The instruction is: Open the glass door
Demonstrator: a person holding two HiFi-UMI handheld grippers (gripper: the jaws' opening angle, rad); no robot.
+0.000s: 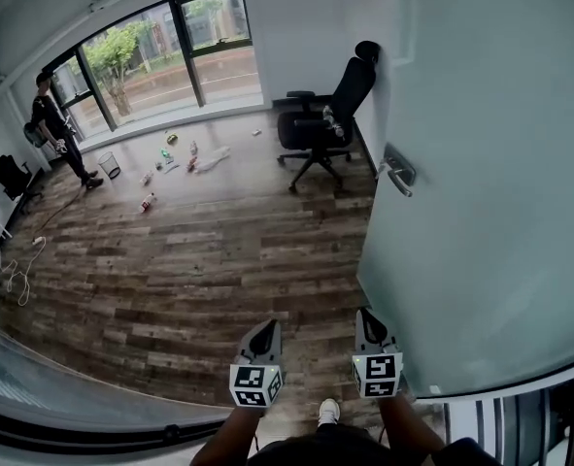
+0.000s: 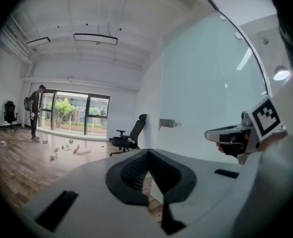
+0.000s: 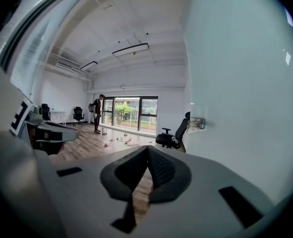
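The frosted glass door [image 1: 490, 163] stands swung open at the right of the head view, its metal lever handle [image 1: 397, 172] on the near face at mid height. The handle also shows far ahead in the left gripper view [image 2: 167, 123] and in the right gripper view [image 3: 198, 123]. My left gripper [image 1: 264, 336] and right gripper [image 1: 367, 323] hang side by side low in front of me, both pointing into the room. Each is shut, with nothing between its jaws [image 2: 147, 155] [image 3: 147, 150]. The right gripper is close beside the door's lower edge, well short of the handle.
A black office chair [image 1: 325, 119] stands by the door's far edge. A person [image 1: 58, 129] stands near the big window [image 1: 160, 51], beside a wire bin [image 1: 110, 165]. Bottles and litter [image 1: 175, 158] lie on the wood floor. A glass panel [image 1: 73, 396] runs along the lower left.
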